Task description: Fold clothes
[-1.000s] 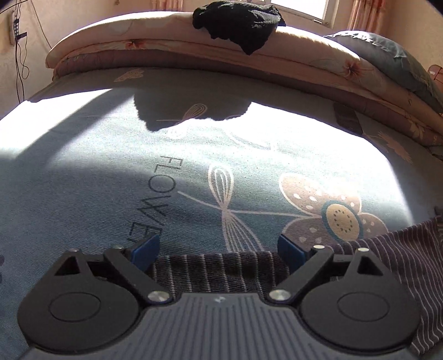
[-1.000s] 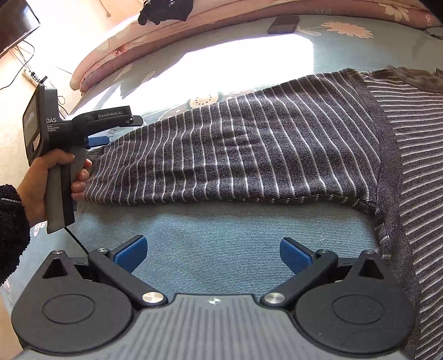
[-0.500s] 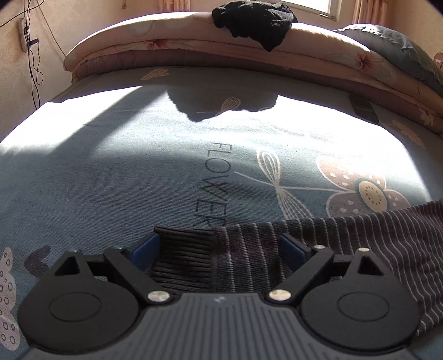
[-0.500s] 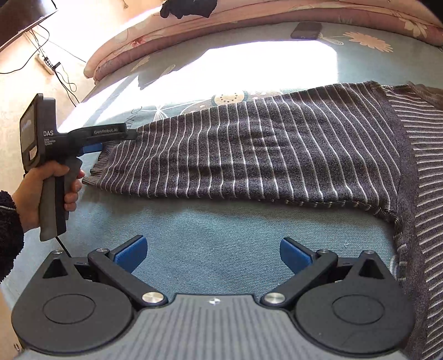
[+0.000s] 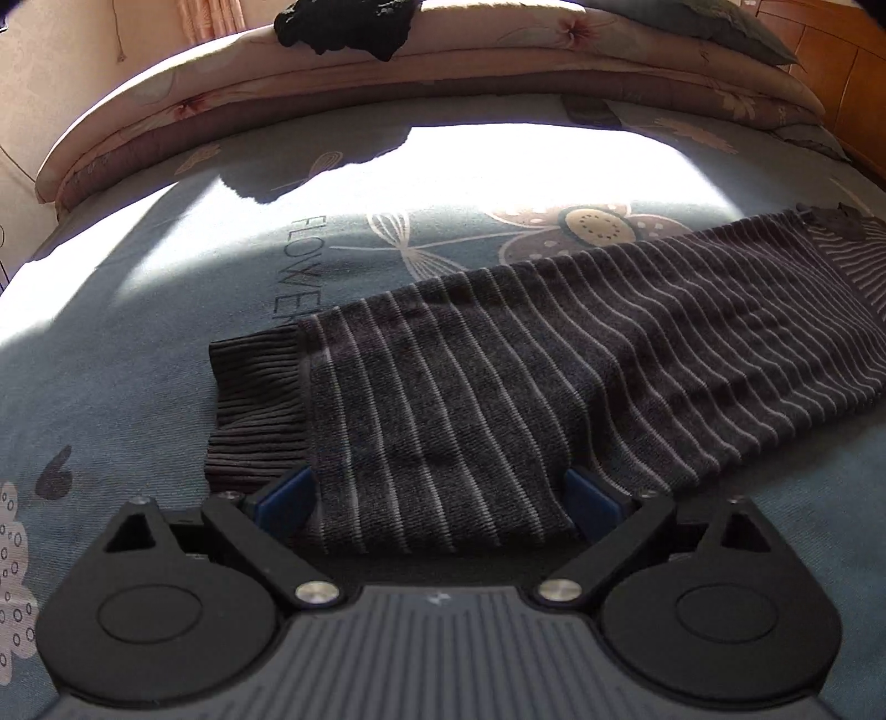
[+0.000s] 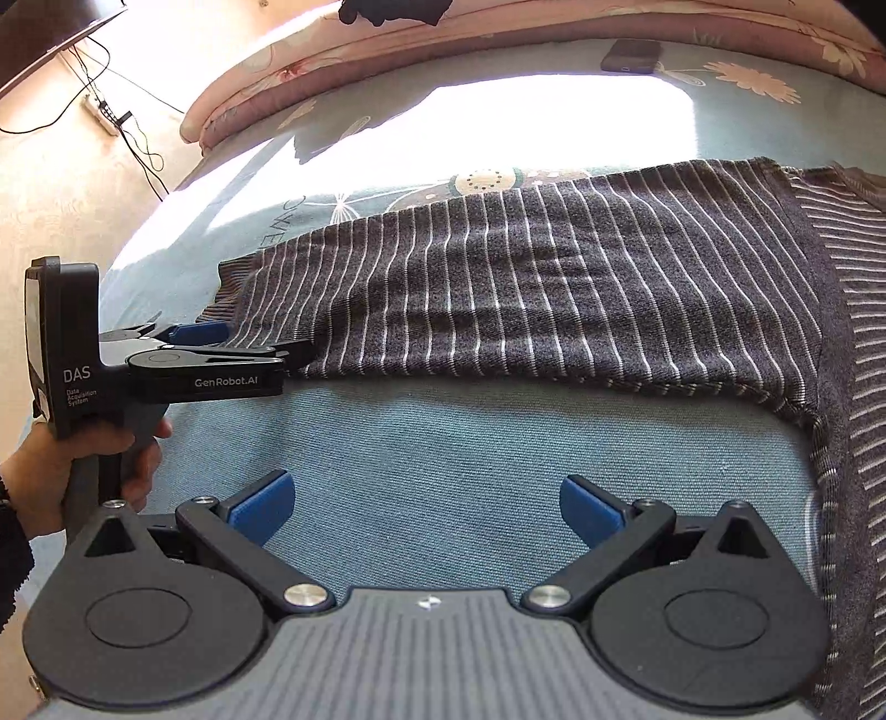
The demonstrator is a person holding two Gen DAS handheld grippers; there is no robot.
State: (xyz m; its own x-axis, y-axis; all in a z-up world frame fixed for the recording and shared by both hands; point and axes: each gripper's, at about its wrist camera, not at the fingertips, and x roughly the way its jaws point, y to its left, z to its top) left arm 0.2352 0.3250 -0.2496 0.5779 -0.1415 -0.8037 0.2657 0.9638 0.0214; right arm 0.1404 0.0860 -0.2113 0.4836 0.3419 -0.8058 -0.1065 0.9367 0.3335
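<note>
A dark grey sweater with thin white stripes lies on the bed, its long sleeve (image 5: 554, 343) stretched out flat toward the left. The plain ribbed cuff (image 5: 255, 399) ends just left of my left gripper (image 5: 437, 501). That gripper's jaws are opening wide, and the sleeve's near edge lies between the blue pads, which do not press on it. In the right wrist view the left gripper (image 6: 249, 340) sits level at the sleeve (image 6: 526, 277) near the cuff, held by a hand (image 6: 133, 459). My right gripper (image 6: 423, 507) hangs open over bare sheet, short of the sleeve. The sweater's body (image 6: 841, 332) lies at the right.
The blue flowered sheet (image 6: 470, 443) covers the bed. A rolled pink quilt (image 5: 498, 72) with a black garment (image 5: 343, 22) on it lines the far side. A phone (image 6: 631, 55) lies near the quilt. A power strip with cables (image 6: 105, 111) is on the floor at left.
The left gripper has slid from the cuff end along the sleeve and rolled flatter; the cuff now lies left of its jaws. The right gripper has barely shifted.
</note>
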